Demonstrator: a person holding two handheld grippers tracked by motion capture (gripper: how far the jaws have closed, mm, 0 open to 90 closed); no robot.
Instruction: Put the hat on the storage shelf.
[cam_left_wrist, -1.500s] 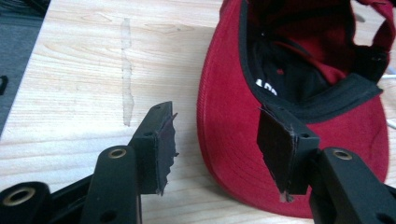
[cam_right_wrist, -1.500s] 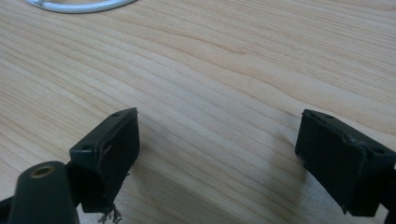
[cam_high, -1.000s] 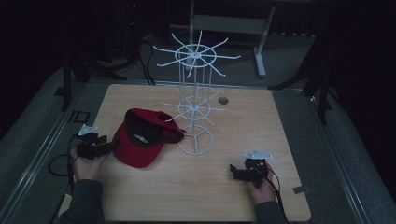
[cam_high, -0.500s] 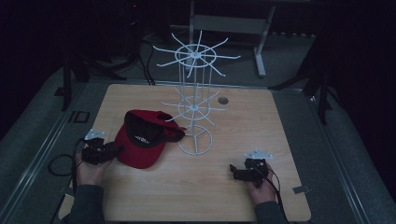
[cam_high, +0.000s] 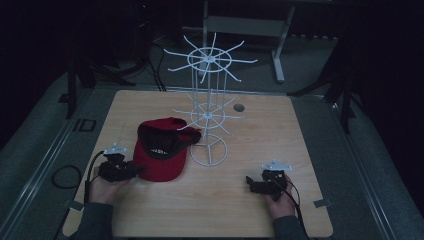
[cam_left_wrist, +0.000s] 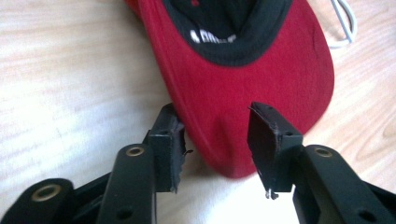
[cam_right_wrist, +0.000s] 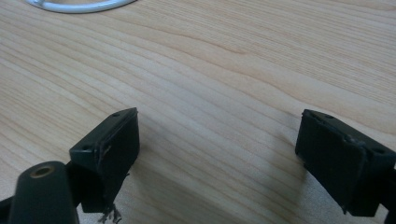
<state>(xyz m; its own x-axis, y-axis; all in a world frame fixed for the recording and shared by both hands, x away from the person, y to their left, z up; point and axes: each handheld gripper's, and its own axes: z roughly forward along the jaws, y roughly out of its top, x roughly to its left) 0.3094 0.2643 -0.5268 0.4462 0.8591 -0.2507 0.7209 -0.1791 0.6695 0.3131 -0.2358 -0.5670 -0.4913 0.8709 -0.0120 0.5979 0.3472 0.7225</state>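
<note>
Tabletop (cam_high: 280, 150) is light wood, and I've got both grippers parked near its front edge. Biggest thing on it is the white wire rack (cam_high: 209, 112), standing upright around the middle. Just left of its ring base lies the red cap (cam_high: 162, 150), upside down so the black lining faces up, brim pointing toward me. My left gripper (cam_left_wrist: 215, 142) sits right at that brim, jaws either side of its tip; they've just been closing in, but they aren't pinching it yet. My right gripper (cam_right_wrist: 217, 149) rests well apart on bare wood, jaws spread wide around nothing.
</note>
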